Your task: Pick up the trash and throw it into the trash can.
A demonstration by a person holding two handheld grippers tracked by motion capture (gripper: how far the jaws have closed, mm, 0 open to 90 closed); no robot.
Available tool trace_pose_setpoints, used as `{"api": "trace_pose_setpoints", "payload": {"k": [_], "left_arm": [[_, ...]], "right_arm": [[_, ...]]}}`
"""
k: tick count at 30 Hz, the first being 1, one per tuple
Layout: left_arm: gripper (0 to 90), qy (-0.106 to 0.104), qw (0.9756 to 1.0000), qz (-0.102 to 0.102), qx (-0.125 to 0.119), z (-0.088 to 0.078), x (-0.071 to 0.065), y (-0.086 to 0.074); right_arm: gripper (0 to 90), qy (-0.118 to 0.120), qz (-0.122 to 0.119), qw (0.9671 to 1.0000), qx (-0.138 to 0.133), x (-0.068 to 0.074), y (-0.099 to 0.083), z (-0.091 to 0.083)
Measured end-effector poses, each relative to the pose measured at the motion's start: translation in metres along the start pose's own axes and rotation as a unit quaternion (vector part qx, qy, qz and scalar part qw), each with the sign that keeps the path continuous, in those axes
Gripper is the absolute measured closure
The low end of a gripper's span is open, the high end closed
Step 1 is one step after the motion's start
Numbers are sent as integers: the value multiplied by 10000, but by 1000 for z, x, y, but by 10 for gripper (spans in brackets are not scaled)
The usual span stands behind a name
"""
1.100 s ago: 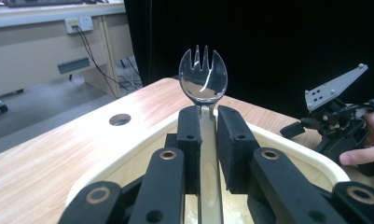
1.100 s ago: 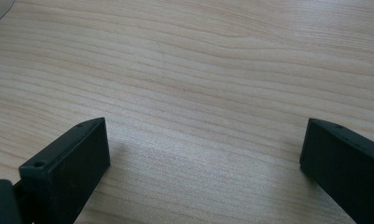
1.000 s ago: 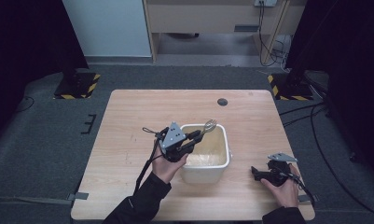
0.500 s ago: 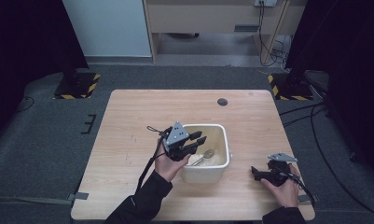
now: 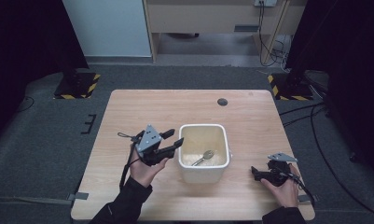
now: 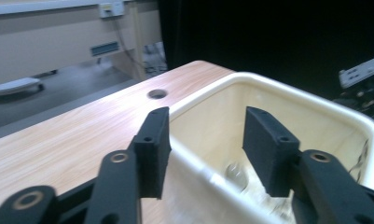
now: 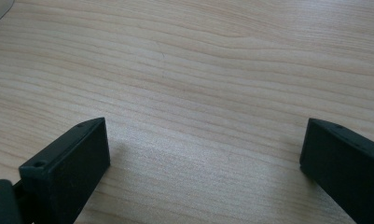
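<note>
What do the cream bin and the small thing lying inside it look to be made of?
Cream rectangular bin: likely plastic, with a smooth, faintly glossy wall and rounded moulded rim. Small silvery key-like object on its floor: probably metal, by its grey sheen.

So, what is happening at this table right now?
A person holds a hand-held gripper in each hand at a wooden table. The left hand-held gripper hangs open, holding nothing, beside the left wall of a white tub. A small metal object, perhaps a whisk, lies inside the tub. The right hand-held gripper rests open on the table to the tub's right, holding nothing.
</note>
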State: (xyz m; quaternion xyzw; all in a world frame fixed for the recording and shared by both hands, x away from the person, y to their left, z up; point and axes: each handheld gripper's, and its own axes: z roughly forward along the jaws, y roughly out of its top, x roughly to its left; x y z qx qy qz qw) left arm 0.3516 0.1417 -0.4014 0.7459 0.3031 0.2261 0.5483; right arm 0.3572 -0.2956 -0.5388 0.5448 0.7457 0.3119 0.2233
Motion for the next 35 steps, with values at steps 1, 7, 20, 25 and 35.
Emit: {"api": "trace_pose_setpoints", "payload": {"k": [1, 7, 20, 25, 35], "left_arm": [[481, 123, 9999, -12, 9, -11, 5, -5], [385, 478, 9988, 72, 81, -33, 15, -20], [226, 1039, 9903, -286, 874, -54, 33, -79], [195, 1199, 9838, -434, 1256, -56, 42, -103], [181, 1491, 9681, -686, 1895, -56, 64, -139]], "right_arm": [[16, -2, 1, 10000, -12, 0, 0, 0], [16, -2, 2, 10000, -10, 0, 0, 0], [16, -2, 3, 10000, -13, 0, 0, 0], [16, -2, 3, 10000, -10, 0, 0, 0], [12, 12, -8, 10000, 6, 0, 0, 0]]}}
